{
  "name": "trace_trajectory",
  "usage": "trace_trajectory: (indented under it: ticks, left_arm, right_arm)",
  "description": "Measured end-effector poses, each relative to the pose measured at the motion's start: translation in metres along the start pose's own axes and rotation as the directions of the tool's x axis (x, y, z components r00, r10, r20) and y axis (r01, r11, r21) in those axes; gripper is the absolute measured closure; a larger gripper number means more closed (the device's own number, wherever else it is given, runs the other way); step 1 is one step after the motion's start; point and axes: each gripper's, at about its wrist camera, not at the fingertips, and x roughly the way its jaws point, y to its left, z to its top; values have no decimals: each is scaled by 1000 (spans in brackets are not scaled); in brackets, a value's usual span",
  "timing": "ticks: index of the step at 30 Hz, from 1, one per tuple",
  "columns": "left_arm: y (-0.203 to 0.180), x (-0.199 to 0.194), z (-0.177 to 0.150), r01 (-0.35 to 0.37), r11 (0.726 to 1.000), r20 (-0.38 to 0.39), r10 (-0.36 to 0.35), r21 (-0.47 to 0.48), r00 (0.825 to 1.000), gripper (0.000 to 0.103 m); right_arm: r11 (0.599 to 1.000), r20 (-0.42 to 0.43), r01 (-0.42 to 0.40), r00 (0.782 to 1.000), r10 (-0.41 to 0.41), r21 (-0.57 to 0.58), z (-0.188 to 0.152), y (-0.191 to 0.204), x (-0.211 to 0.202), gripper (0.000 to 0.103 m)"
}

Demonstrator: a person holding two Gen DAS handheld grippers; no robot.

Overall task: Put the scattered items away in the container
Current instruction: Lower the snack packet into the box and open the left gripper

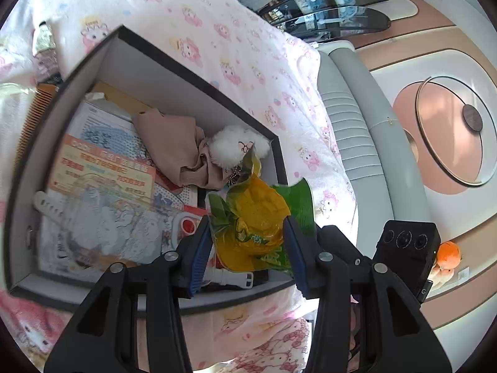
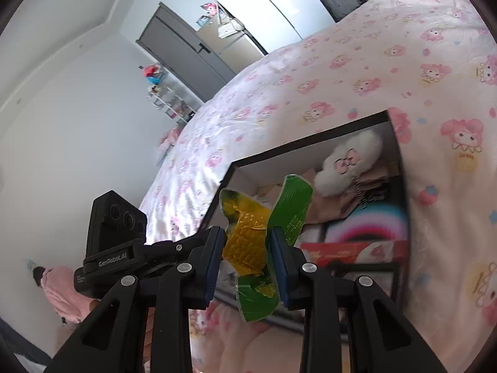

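Observation:
A yellow corn packet (image 1: 251, 217) with green ends sits between the blue pads of my left gripper (image 1: 247, 245), which presses on both of its sides. In the right wrist view the corn packet (image 2: 248, 239) is pinched between the pads of my right gripper (image 2: 247, 248). It looks like one packet held by both. It hangs above the near corner of the black-rimmed box (image 1: 192, 74), which lies on the bed. The box (image 2: 310, 143) holds booklets (image 1: 102, 168), a beige cloth (image 1: 174, 149) and a white fluffy plush (image 1: 230, 149).
An orange comb (image 1: 34, 118) and a small bottle (image 1: 46, 52) lie on the pink cartoon-print blanket (image 1: 248, 46) beside the box's far-left side. A grey padded headboard (image 1: 354, 118) borders the bed. In the right wrist view a sleeve (image 2: 62, 292) shows at lower left.

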Motion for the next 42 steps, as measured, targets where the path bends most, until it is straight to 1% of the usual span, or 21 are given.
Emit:
trace_trajectory:
  ticks: [2, 6, 9, 12, 14, 16, 18, 19, 21, 24, 25, 27, 29, 31, 33, 34, 36, 38, 40, 42]
  left_arm:
    - [3, 20, 3, -31, 999, -24, 31, -19, 999, 58]
    - [7, 48, 7, -78, 995, -63, 74, -65, 995, 58]
    - [3, 57, 8, -112, 992, -85, 107, -57, 991, 57]
    - [-2, 50, 11, -124, 992, -74, 122, -24, 990, 57]
    - [-2, 36, 11, -124, 992, -26, 124, -17, 992, 57]
    - [-5, 22, 10, -135, 991, 35, 135, 6, 990, 57]
    - [-5, 14, 11, -167, 985, 79, 164, 35, 983, 57]
    - [-6, 13, 12, -194, 980, 87, 190, 44, 978, 57]
    - [-3, 18, 17, -244, 969, 81, 240, 42, 967, 58]
    - [3, 33, 29, -312, 950, 62, 312, -2, 948, 60]
    - [4, 37, 32, -319, 948, 56, 319, -15, 946, 61]
    - [3, 47, 33, -316, 948, 31, 316, -28, 948, 61]
    - [-2, 51, 31, -306, 952, 16, 307, -18, 952, 61]
    - [-6, 56, 27, -290, 957, -8, 290, -11, 957, 61]
    - [-8, 63, 21, -264, 965, -46, 263, -7, 964, 61]
    - [-7, 67, 17, -257, 966, -63, 256, 0, 964, 61]
    - [-10, 72, 11, -249, 968, -73, 250, 33, 965, 61]
    - [-16, 67, 9, -257, 965, -53, 260, 56, 964, 61]
    - [-26, 54, 8, -288, 952, 15, 288, 103, 957, 61]
    - [-30, 43, 10, -319, 941, 67, 313, 110, 947, 61]
  right_arm:
    - [999, -19, 48, 999, -48, 6, 8, -14, 7, 75]
    - [993, -53, 120, 992, -119, 14, 8, -29, 14, 75]
    - [981, -66, 194, 979, -193, 11, 5, -37, 19, 75]
    - [980, -59, 195, 979, -193, 28, 4, -39, 12, 75]
    - [983, -24, 176, 984, -174, 51, 5, -39, -2, 75]
    - [982, 42, 187, 981, -188, 41, 6, -34, -20, 75]
    - [977, 88, 210, 973, -212, 34, 3, -28, -36, 75]
    - [978, 98, 205, 973, -207, 27, 1, -25, -40, 75]
    - [981, 89, 194, 977, -194, 12, -5, -19, -40, 75]
    - [983, 66, 184, 981, -184, 7, -14, -16, -31, 75]
    - [984, 58, 179, 982, -180, 17, -16, -16, -27, 75]
    - [983, 36, 182, 982, -183, 40, -21, -19, -21, 75]
    - [982, 31, 179, 983, -181, 54, -24, -19, -20, 75]
    - [983, 35, 179, 983, -180, 43, -25, -16, -20, 75]
    - [984, 39, 178, 983, -179, 33, -24, -13, -20, 75]
    - [983, 44, 178, 983, -180, 32, -23, -12, -20, 75]
    - [980, 52, 198, 979, -199, 26, -20, -10, -21, 74]
    - [978, 69, 208, 976, -208, 15, -17, -8, -23, 74]
    - [978, 89, 209, 974, -208, -5, -14, -3, -26, 74]
    - [974, 102, 224, 970, -221, -23, -10, -2, -26, 75]
